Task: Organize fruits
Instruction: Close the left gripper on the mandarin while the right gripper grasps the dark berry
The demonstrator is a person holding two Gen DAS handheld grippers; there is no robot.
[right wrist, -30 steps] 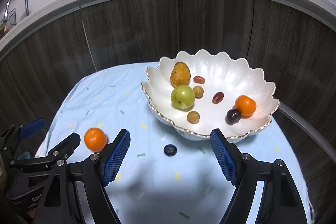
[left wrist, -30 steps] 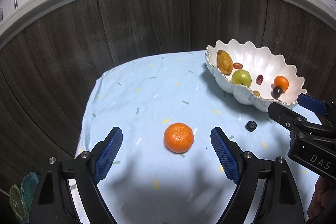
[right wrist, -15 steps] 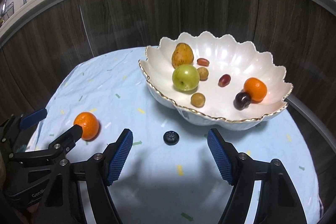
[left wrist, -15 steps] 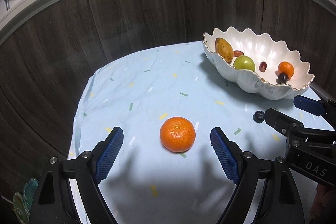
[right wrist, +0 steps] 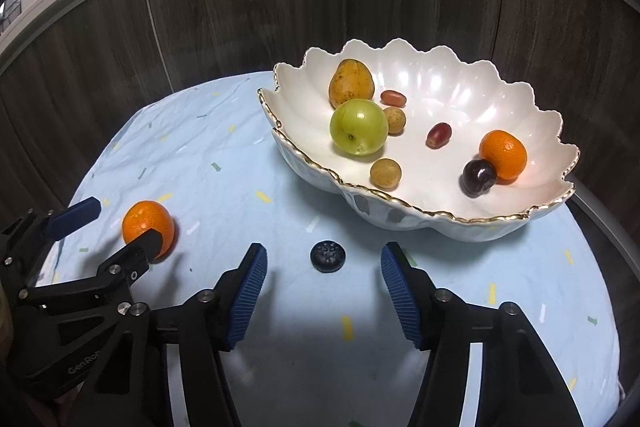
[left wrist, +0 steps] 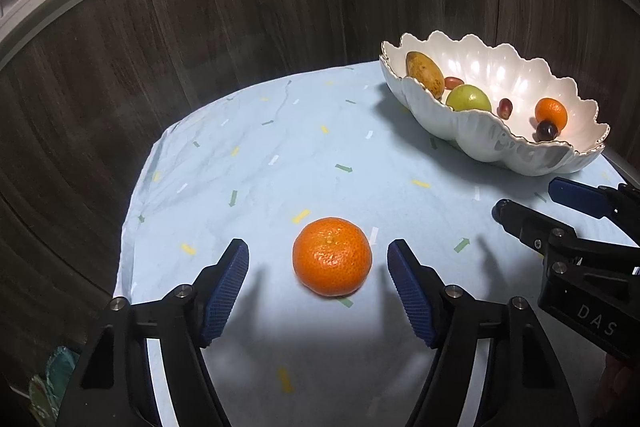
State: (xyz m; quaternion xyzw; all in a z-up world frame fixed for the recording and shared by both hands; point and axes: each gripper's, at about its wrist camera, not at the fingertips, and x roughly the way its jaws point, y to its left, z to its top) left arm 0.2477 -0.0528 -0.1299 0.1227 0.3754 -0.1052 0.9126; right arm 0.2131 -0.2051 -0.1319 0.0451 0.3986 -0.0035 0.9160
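Both claws have just been closing, left claw (left wrist: 318,281) flanking the mandarin (left wrist: 332,255), right claw (right wrist: 322,277) flanking the blueberry (right wrist: 327,255), neither touching.

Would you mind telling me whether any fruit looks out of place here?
Yes: a tangerine and a dark blueberry lie loose on the blue cloth, outside the white bowl holding the other fruit.

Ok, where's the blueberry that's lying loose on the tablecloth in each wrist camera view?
Left wrist view: not visible; the right gripper reaches in at the right edge, and its near finger tip covers where the berry would lie.
Right wrist view: the blueberry lies on the cloth at lower centre, between the right gripper's open fingers, just in front of the bowl.
Shared landmark: the white scalloped bowl, right of centre in both.
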